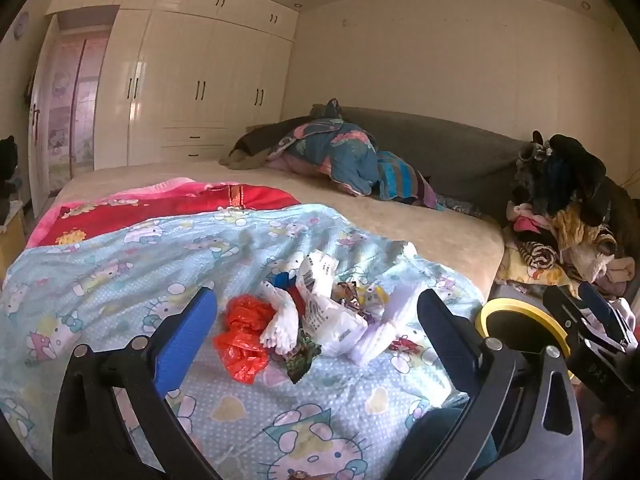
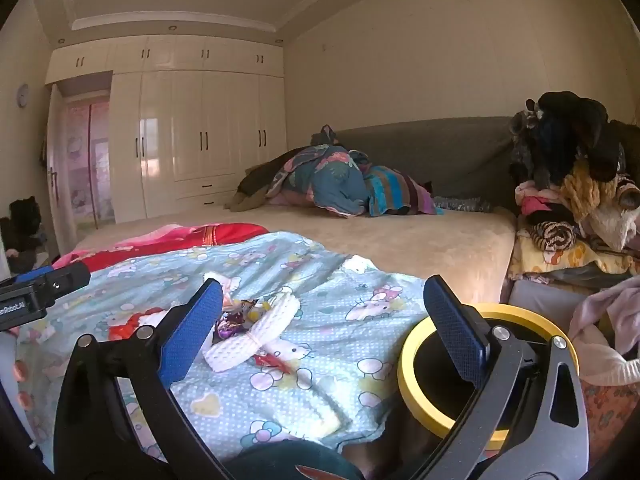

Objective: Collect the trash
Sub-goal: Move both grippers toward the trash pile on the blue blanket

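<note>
A heap of trash lies on the light-blue cartoon-print quilt [image 1: 120, 264]: a crumpled red plastic bag [image 1: 242, 336], a white printed plastic bag [image 1: 332, 316], a white waffle-textured wrapper [image 1: 282, 320], dark snack wrappers [image 1: 302, 356]. My left gripper [image 1: 316, 334] hovers just short of the heap, open, nothing between its blue pads. In the right wrist view the white waffle wrapper [image 2: 256, 332] and a purple candy wrapper [image 2: 230, 324] lie ahead. My right gripper [image 2: 324, 328] is open and empty. A yellow-rimmed black bin [image 2: 412, 376] stands beside the bed, behind the right finger.
The bin's yellow rim [image 1: 490, 312] shows at the bed's right edge. A pile of clothes [image 1: 568, 216] fills the right side. Bundled bedding [image 1: 340, 152] lies at the grey headboard. A red blanket [image 1: 168, 208] lies beyond the quilt. White wardrobes [image 1: 192, 80] line the far wall.
</note>
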Demonstrator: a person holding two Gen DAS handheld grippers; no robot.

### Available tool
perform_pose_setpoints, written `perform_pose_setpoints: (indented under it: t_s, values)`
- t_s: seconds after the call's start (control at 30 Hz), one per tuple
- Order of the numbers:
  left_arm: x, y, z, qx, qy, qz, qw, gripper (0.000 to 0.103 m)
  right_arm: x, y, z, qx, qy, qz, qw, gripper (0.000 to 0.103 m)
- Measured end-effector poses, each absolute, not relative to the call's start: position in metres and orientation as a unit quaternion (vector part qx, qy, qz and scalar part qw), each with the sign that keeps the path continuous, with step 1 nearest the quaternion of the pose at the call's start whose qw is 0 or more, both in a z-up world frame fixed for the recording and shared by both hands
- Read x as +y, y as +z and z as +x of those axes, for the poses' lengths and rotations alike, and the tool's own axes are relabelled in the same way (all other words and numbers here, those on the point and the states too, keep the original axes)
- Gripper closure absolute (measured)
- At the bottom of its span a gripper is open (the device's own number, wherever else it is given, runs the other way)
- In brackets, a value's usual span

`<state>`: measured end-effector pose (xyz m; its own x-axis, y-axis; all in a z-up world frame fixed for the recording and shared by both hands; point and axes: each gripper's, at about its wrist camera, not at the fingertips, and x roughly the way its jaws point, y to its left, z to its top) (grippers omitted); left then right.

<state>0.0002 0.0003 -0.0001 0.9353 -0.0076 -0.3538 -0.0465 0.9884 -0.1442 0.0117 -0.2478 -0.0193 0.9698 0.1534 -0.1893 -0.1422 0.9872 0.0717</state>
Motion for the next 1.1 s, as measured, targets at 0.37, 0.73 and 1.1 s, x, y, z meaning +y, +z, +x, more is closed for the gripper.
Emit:
perform_pose_setpoints:
  t_s: [0.37, 0.73, 1.1]
  values:
    - [-0.0041, 0.0, -0.0051, 0.174, 0.005, -0.071, 0.982, 0.006, -0.2428, -0.0138, 0.0057, 0.093, 0.079, 0.023, 0.992, 0.01]
    - [-0.0058, 0.001, -0.005, 0.171, 0.0, -0.067, 0.983, 0.006, -0.2408, -0.0153, 0.0062, 0.091, 0.077, 0.016, 0.993, 0.01]
    - [-0.0067, 0.0041, -0.0056, 0.169, -0.002, -0.067, 0.983, 0.006, -0.2413, -0.0156, 0.0061, 0.092, 0.078, 0.016, 0.993, 0.01]
